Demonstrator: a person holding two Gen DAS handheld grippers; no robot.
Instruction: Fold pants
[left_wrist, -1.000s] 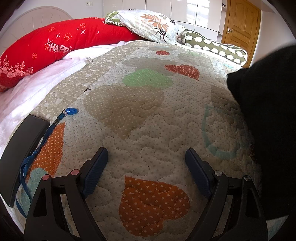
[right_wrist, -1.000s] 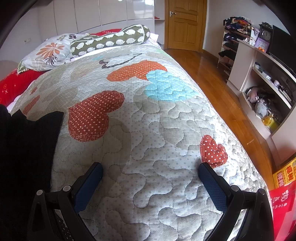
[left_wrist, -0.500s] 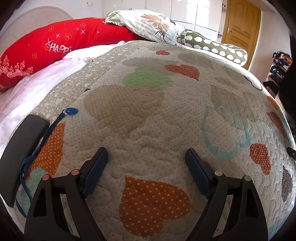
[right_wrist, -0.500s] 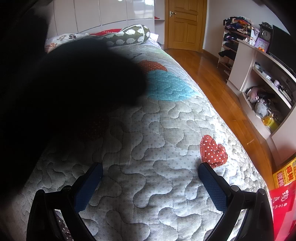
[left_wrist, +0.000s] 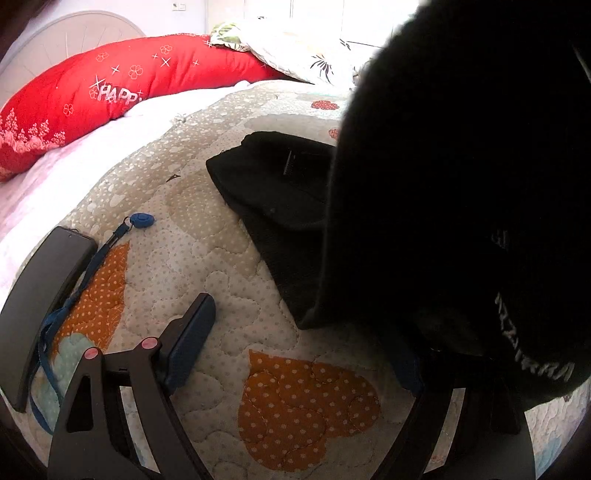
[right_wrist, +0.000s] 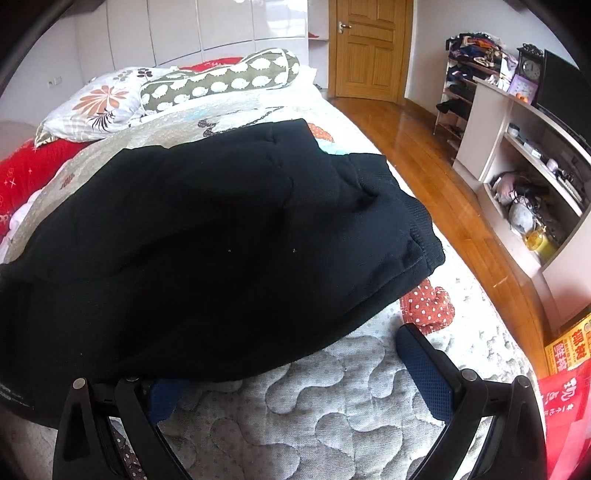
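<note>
Black fleece pants (right_wrist: 207, 236) lie crumpled on the heart-patterned quilted bedspread (right_wrist: 332, 417), long axis running across the bed, ribbed cuff end (right_wrist: 417, 236) pointing toward the wooden-floor side. Left gripper (left_wrist: 295, 339) fingers spread wide, empty, right one draped by black cloth. Right gripper (right_wrist: 295, 365) fingers wide, nothing clamped; pants edge overlaps the left finger.

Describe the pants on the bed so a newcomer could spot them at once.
Start from the quilt with its dotted hearts that covers the bed. The pants lie in a rumpled heap across it, below the pillows. They are the only plain black thing there, with a ribbed band at the edge toward the wooden floor.
</note>
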